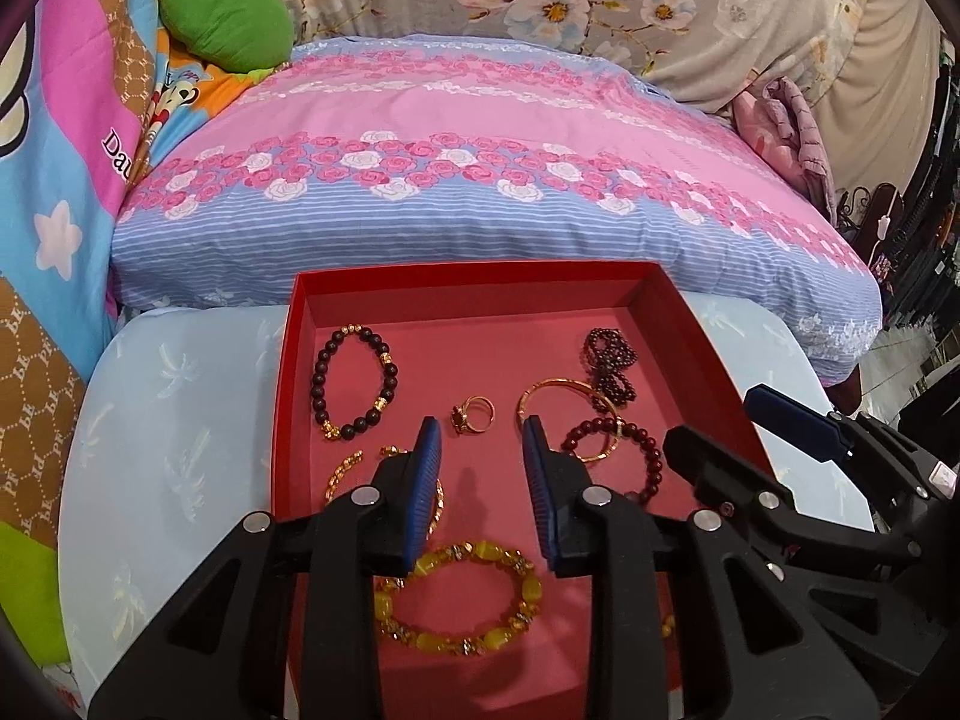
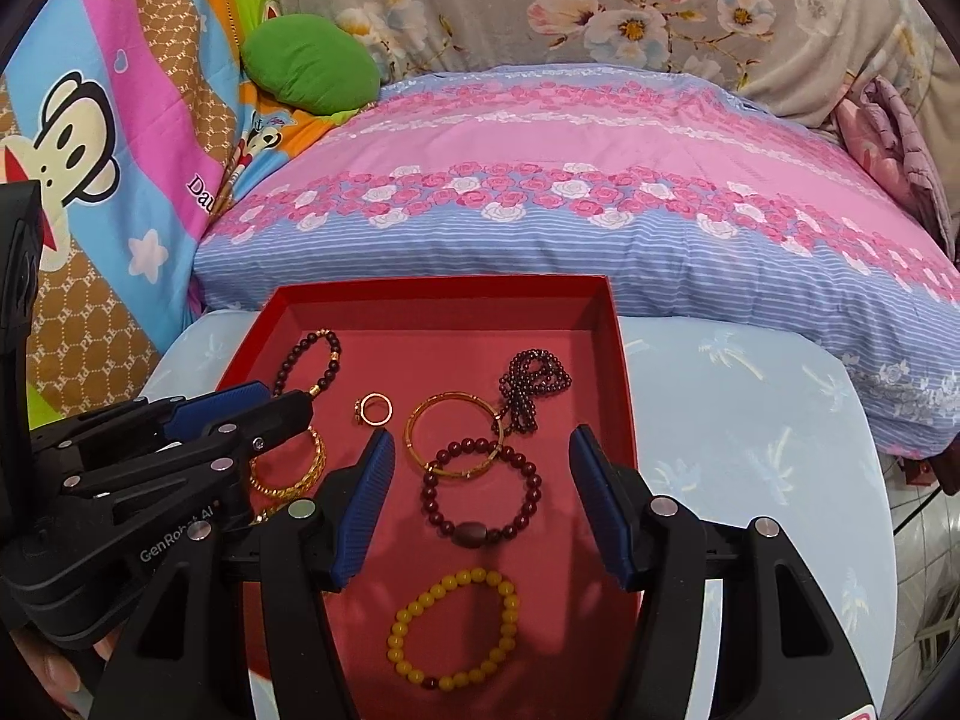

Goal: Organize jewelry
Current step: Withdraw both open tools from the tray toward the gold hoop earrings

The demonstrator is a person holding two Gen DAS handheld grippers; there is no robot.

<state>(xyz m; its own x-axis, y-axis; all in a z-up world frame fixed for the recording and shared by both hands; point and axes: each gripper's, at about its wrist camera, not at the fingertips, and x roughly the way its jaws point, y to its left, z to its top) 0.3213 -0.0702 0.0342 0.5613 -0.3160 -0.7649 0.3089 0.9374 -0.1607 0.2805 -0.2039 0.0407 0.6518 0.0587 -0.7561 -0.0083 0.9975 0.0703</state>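
Note:
A red tray (image 1: 288,372) (image 2: 615,360) sits on a pale blue surface and holds jewelry. In the left wrist view I see a dark bead bracelet (image 1: 354,381), a gold ring (image 1: 473,413), a gold bangle (image 1: 567,420), a dark red bead bracelet (image 1: 636,450) and a yellow stone bracelet (image 1: 459,597). My left gripper (image 1: 482,438) is open and empty above the tray floor. In the right wrist view my right gripper (image 2: 482,450) is open and empty above the red bead bracelet (image 2: 483,492); a yellow bead bracelet (image 2: 453,630) lies nearer.
A pink and blue flowered pillow (image 1: 480,168) lies just behind the tray. A green cushion (image 1: 228,21) and cartoon bedding (image 2: 90,138) are at the back left. A purple bead strand (image 2: 531,384) and a gold chain bracelet (image 2: 291,468) are also in the tray.

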